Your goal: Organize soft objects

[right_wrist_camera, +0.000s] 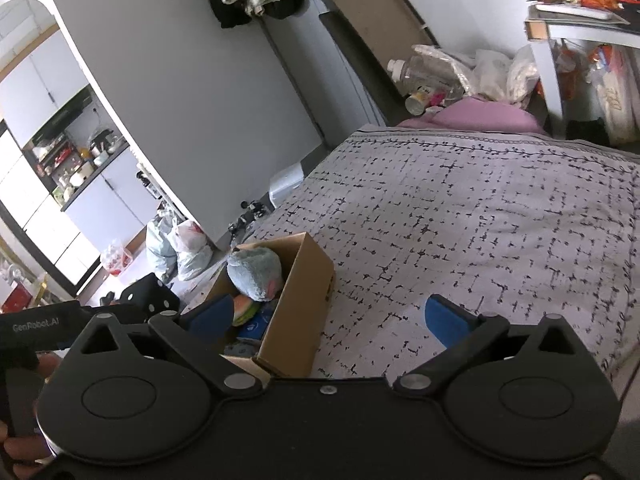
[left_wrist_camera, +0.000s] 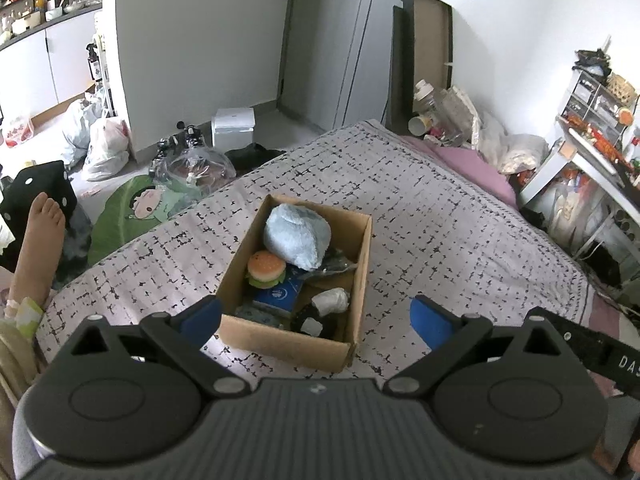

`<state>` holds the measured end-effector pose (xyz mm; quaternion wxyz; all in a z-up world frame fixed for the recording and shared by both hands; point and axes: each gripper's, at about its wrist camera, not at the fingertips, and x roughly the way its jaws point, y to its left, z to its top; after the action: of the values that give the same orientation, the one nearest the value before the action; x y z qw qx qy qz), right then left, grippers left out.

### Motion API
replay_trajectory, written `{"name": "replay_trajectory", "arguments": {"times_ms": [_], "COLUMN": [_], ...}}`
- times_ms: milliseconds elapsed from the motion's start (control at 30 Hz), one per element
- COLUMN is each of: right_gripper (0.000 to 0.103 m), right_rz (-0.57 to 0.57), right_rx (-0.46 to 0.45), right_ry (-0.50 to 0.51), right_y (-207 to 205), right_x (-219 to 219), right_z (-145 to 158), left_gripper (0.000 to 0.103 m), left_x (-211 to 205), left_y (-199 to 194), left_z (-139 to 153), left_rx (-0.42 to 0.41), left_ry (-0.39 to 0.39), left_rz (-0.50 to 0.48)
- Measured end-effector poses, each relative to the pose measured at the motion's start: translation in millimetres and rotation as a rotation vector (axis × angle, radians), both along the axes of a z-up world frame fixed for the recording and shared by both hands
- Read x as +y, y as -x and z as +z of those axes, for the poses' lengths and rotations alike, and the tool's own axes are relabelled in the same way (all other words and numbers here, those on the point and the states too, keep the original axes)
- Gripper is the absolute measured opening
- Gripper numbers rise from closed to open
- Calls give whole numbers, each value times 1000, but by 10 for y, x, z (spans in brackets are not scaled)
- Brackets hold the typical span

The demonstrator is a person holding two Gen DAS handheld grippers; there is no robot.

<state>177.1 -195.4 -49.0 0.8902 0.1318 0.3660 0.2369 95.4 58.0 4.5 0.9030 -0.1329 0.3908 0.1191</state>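
An open cardboard box (left_wrist_camera: 362, 264) (right_wrist_camera: 304, 292) stands on the bed. Inside lie a light blue plush toy (left_wrist_camera: 298, 236) (right_wrist_camera: 256, 270), a burger-shaped soft toy (left_wrist_camera: 267, 269) (right_wrist_camera: 245, 307), a blue packet (left_wrist_camera: 280, 294), a white bundle (left_wrist_camera: 330, 301) and dark items. My left gripper (left_wrist_camera: 316, 320) hovers above the box's near end, open, with nothing touching its blue pads. My right gripper (right_wrist_camera: 326, 320) is open too, just right of the box over its near corner and the bedspread, holding nothing.
The bed wears a grey grid-patterned cover (left_wrist_camera: 440, 216) (right_wrist_camera: 480, 220) with a pink pillow (left_wrist_camera: 472, 164) at its head. A bare foot (left_wrist_camera: 38, 240) rests at the left. Plastic bags (left_wrist_camera: 102, 140), a white box (left_wrist_camera: 233, 127) and a green mat (left_wrist_camera: 132, 212) litter the floor. A cluttered shelf (left_wrist_camera: 596, 148) stands at the right.
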Motion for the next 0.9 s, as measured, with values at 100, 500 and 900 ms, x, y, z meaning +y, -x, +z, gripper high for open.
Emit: {"name": "replay_trajectory", "arguments": {"times_ms": [100,500,900], "right_gripper": [103,103,103], "right_rz": [-40,-41,-15], "right_rx": [-1,-39,-68], "right_ry": [6,79,143], "right_y": [103,445,771], "right_x": [-16,5,180], "right_z": [27,292,600], "left_gripper": [100,100,100], "left_x": [-16,-32,-31], "left_y": [78,445,749], "left_z": [53,179,388], "left_rx": [-14,-43,-82], "left_ry": [-9,-36,-51], "left_rz": [-10,-43,-76]}}
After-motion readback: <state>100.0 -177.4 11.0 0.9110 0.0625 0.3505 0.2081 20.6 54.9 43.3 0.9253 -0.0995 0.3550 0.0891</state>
